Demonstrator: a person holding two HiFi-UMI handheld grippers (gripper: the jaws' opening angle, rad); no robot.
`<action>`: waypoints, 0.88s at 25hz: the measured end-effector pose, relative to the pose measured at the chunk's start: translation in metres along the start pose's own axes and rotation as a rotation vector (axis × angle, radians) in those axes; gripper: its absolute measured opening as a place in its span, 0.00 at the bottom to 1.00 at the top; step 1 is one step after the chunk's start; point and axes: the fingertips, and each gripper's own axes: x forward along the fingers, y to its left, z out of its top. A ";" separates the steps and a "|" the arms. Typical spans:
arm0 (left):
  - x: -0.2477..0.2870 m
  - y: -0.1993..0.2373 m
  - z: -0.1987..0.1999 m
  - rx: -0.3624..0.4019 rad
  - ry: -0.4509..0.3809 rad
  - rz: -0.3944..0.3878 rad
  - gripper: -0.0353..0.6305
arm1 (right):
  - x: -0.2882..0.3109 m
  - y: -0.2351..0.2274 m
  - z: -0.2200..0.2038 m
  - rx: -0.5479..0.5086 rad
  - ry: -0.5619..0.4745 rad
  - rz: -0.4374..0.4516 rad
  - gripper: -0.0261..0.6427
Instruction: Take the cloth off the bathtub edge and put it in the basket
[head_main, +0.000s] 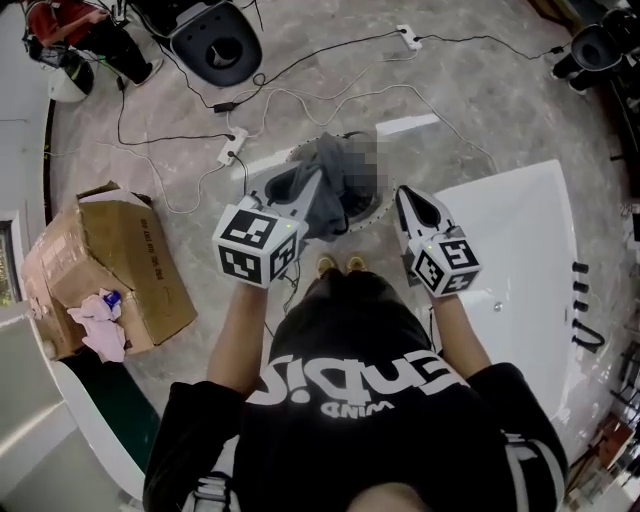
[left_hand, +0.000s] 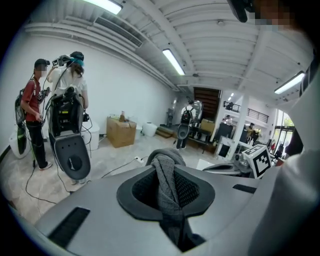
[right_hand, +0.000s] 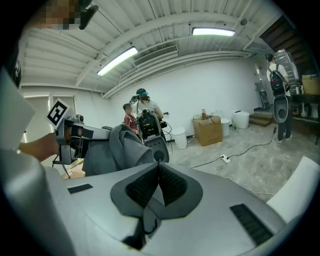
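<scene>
Grey cloth (head_main: 335, 185) pinched in the nearly closed jaws of the left gripper (head_main: 318, 182), draped over the pads in the left gripper view (left_hand: 167, 182) and hanging above the basket (head_main: 376, 208) on the floor. Cannot tell whether its lower end touches the basket's inside. Right gripper (head_main: 404, 194) just beside the cloth, jaws together on nothing in its own view (right_hand: 159, 175).

White bathtub (head_main: 520, 230) close on the right, its near edge just beside the right gripper. Bare stone floor beyond the basket, crossed by loose cables. Cardboard box (head_main: 120, 260) well apart on the left.

Counted in the head view: one cloth, one basket, two grippers, one bathtub, one box, two power strips (head_main: 232, 147) (head_main: 408, 37), one pink rag (head_main: 100, 320) against the box.

Most of the basket hidden under the cloth and the left gripper, only part of the rim showing. Bathtub cut off at the right border. Two people at the left of the left gripper view; farther figures too small to make out.
</scene>
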 end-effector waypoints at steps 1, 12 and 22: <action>0.006 -0.001 -0.008 -0.001 0.019 -0.004 0.13 | -0.001 -0.004 -0.007 0.008 0.011 -0.008 0.06; 0.104 0.029 -0.126 -0.095 0.150 -0.053 0.13 | 0.034 -0.053 -0.105 0.055 0.159 -0.044 0.06; 0.169 0.051 -0.243 -0.181 0.262 -0.031 0.12 | 0.064 -0.073 -0.190 0.133 0.237 -0.061 0.06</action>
